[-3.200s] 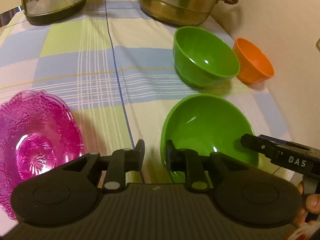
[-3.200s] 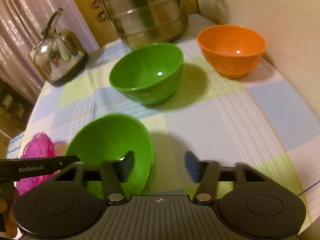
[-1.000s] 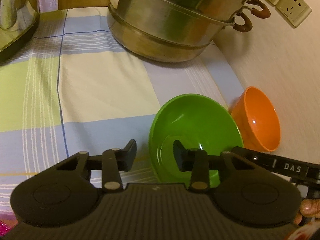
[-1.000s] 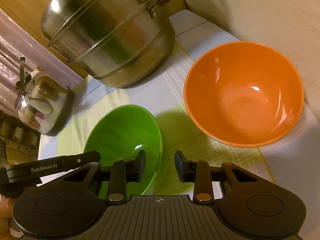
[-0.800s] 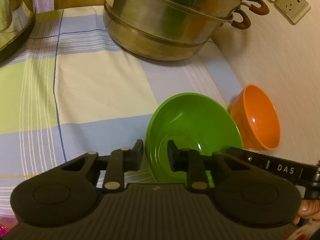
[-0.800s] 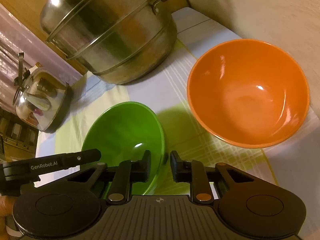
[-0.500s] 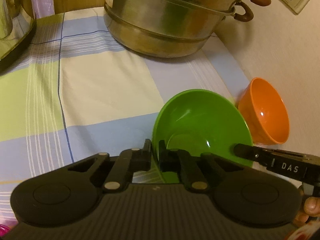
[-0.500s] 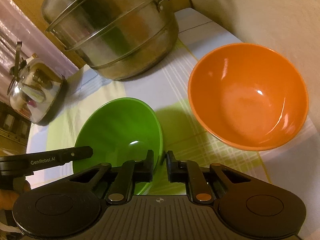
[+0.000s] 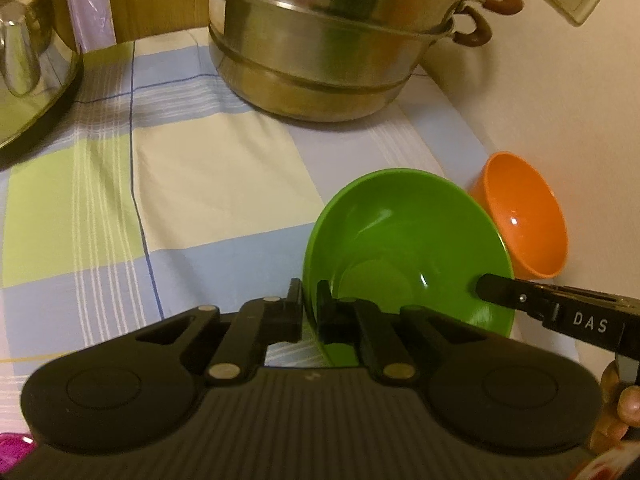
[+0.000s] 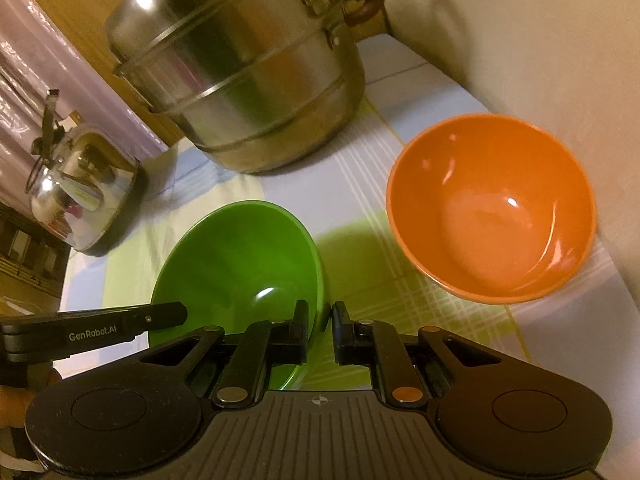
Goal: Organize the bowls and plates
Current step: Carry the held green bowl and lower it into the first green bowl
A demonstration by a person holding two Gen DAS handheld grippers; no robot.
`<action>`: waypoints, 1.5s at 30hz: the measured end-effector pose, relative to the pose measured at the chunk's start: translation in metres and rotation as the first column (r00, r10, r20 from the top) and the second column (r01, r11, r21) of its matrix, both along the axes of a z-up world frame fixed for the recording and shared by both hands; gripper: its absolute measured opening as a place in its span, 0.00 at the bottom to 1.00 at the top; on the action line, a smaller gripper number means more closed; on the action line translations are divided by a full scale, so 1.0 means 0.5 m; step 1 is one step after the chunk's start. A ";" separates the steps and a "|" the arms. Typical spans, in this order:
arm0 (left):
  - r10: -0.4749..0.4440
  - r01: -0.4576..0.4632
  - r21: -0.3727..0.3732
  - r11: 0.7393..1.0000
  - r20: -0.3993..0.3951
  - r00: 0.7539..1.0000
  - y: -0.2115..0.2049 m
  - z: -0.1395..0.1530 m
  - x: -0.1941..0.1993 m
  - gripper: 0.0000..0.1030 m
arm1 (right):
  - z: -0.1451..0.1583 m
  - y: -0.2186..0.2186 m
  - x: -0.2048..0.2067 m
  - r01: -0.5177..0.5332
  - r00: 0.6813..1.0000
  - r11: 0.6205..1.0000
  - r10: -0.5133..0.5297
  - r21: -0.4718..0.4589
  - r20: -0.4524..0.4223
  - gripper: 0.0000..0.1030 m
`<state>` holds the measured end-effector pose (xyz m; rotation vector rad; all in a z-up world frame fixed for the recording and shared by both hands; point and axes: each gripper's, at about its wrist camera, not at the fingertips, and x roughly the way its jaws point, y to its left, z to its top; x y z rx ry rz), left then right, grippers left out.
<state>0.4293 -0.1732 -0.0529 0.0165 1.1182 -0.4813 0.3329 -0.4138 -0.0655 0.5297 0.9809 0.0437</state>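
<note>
Both tools grip the same glossy green plastic bowl [image 9: 404, 248]. The left gripper [image 9: 310, 308] is pinched narrow on the rim section nearest it, one finger outside the wall and one inside. The right gripper [image 10: 320, 328] is likewise clamped on the opposite edge of that rim, which runs between its fingers.

A faint inner ring in the green bowl's bottom hints that a second green bowl may be nested inside it, though I cannot tell for sure. If so, the green pair is stacked. What seems left is the smooth orange plastic bowl [image 10: 492, 208], standing empty ahead and to the right of the right gripper, just beside the green one by the pale wall, and a pink piece [image 9: 14, 442] showing at the left gripper's lower left corner.

The green bowl holds no food. Beyond both grippers stand a tiered stainless-steel steamer pot [image 9: 332, 36], closed, and a shiny metal kettle [image 10: 80, 188], on the checked tablecloth [image 9: 200, 184].
</note>
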 end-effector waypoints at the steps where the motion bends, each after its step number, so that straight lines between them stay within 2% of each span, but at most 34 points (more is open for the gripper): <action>1: 0.002 -0.002 -0.001 1.000 0.002 1.000 0.002 0.009 -0.005 0.05 | 0.010 0.002 -0.005 -0.003 1.000 1.000 0.003 -0.003 0.004 0.11; 13: 0.013 -0.014 0.023 1.000 0.051 0.999 0.041 0.156 -0.136 0.05 | 0.135 0.042 -0.127 -0.013 0.999 1.000 0.013 0.014 0.032 0.11; 19: 0.019 -0.021 0.041 0.999 0.048 0.999 0.066 0.186 -0.222 0.05 | 0.164 0.069 -0.209 -0.027 0.999 0.999 0.027 0.022 0.026 0.11; 27: 0.038 -0.040 0.053 0.998 0.031 0.999 0.097 0.156 -0.302 0.05 | 0.138 0.100 -0.272 -0.045 0.999 0.998 0.046 0.033 -0.013 0.11; 34: 0.061 -0.060 0.059 0.996 -0.016 0.998 0.119 0.100 -0.319 0.05 | 0.101 0.121 -0.284 -0.065 0.996 0.998 0.066 0.025 -0.053 0.11; 45: 0.066 -0.063 0.060 0.996 -0.051 0.997 0.128 0.059 -0.321 0.05 | 0.064 0.136 -0.286 -0.082 0.993 0.997 0.082 0.007 -0.089 0.11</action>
